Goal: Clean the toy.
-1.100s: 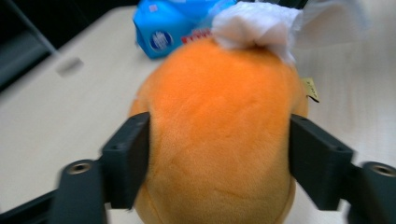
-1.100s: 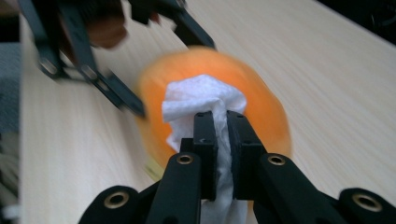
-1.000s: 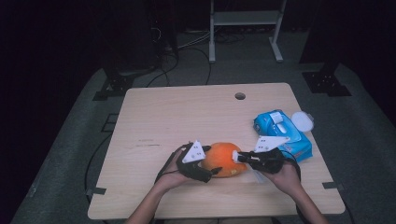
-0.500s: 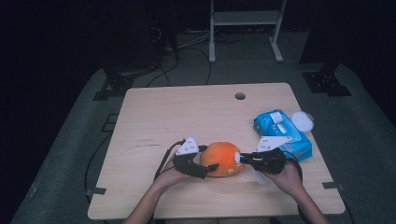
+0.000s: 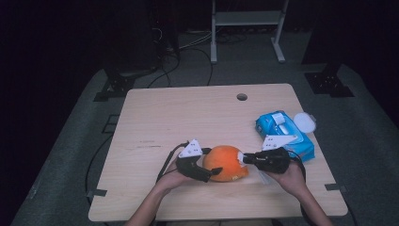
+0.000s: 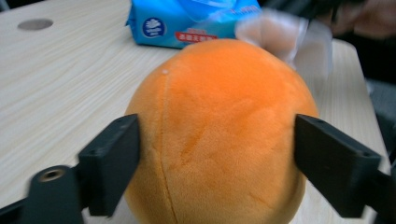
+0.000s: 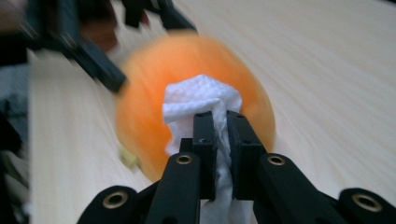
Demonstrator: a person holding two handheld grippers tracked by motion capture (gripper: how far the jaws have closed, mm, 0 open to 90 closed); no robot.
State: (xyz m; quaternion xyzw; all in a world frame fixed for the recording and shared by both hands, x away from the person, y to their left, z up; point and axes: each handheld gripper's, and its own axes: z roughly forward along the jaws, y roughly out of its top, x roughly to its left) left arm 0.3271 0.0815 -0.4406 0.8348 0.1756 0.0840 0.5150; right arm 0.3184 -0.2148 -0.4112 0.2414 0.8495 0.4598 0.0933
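Note:
An orange plush ball (image 5: pixel 227 162) rests near the table's front edge. My left gripper (image 5: pixel 209 173) comes in from its left and is shut on it. In the left gripper view the two black jaws press the ball (image 6: pixel 219 126) on both sides. My right gripper (image 5: pixel 245 159) meets the ball from the right, shut on a white wipe (image 5: pixel 241 156). The right gripper view shows the crumpled wipe (image 7: pixel 201 100) pinched between the jaws of that gripper (image 7: pixel 220 119) and held against the blurred ball (image 7: pixel 149 79).
A blue pack of wet wipes (image 5: pixel 283 134) lies just beyond the right hand, with a round white lid (image 5: pixel 305 122) behind it. A cable hole (image 5: pixel 242 97) sits at the far middle of the wooden table (image 5: pixel 179 117). A metal stand (image 5: pixel 247 19) is behind the table.
The left gripper's grey plate has shifted slightly to the left. The ball and the right gripper with the wipe have stayed almost where they were.

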